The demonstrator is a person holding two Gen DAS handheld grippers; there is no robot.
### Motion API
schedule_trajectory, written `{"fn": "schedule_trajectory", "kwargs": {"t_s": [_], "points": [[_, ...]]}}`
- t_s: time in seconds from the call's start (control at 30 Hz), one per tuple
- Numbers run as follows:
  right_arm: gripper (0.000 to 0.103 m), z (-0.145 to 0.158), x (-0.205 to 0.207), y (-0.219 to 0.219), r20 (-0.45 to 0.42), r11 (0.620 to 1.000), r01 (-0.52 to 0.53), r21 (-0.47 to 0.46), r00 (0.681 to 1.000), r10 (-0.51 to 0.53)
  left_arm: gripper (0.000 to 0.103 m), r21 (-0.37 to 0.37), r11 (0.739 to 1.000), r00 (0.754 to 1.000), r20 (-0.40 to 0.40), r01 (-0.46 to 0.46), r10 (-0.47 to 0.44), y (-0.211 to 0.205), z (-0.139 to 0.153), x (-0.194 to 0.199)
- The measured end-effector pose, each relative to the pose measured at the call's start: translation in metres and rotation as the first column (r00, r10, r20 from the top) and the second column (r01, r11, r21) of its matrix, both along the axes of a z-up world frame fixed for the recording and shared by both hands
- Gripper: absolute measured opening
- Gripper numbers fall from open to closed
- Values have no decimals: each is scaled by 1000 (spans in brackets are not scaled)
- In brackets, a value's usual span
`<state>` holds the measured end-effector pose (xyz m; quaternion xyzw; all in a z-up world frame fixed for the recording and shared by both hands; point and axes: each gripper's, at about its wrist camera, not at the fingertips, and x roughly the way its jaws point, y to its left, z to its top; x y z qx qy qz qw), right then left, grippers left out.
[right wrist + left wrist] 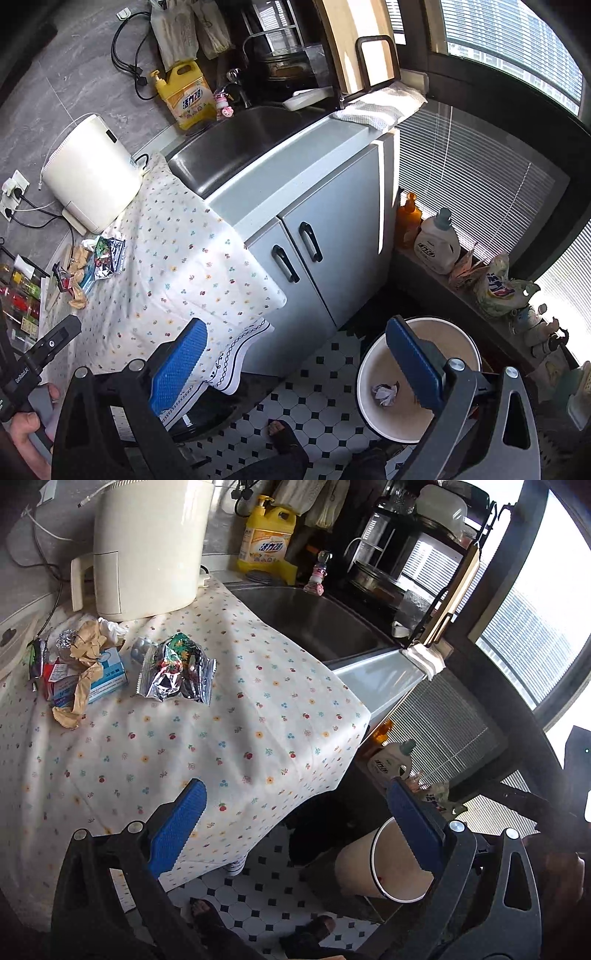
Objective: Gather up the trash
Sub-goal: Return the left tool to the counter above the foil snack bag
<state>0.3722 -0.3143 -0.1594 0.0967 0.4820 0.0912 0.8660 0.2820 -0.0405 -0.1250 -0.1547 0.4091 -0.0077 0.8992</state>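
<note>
Trash lies at the back of the floral tablecloth [229, 716]: a silver snack wrapper [173, 672], crumpled brown paper [83, 664], a blue-and-white carton [107, 675], a foil ball [65, 639]. The pile shows small in the right wrist view [99, 262]. A beige trash bin [373, 373] stands on the floor with a crumpled paper [385, 393] inside; it also shows in the left wrist view [369, 864]. My left gripper [295, 834] is open and empty above the table's front corner. My right gripper [295, 365] is open and empty, beside and above the bin.
A cream appliance [147, 546] stands behind the trash. A steel sink [314, 616] and a yellow detergent jug [267, 539] lie beyond the cloth. A grey cabinet [325, 236] stands below the sink. Bottles and bags [439, 240] line the window ledge. The floor is tiled [325, 406].
</note>
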Motion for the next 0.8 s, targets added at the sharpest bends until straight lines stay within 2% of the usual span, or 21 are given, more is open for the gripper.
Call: {"fn": "schedule_trajectory", "kwargs": {"t_s": [0.2, 0.47, 0.67, 0.8], "points": [[95, 5, 9, 52, 14, 998, -65, 7, 998, 64, 97, 13, 995, 995, 34, -98, 97, 57, 7, -16], [95, 8, 19, 128, 28, 987, -161, 9, 987, 161, 95, 11, 977, 975, 70, -214, 213, 140, 12, -33], [93, 4, 27, 189, 42, 981, -192, 15, 981, 191, 92, 5, 965, 962, 86, -262, 261, 197, 10, -32], [93, 2, 32, 222, 48, 983, -184, 18, 982, 183, 92, 10, 967, 964, 85, -254, 253, 226, 8, -18]]}}
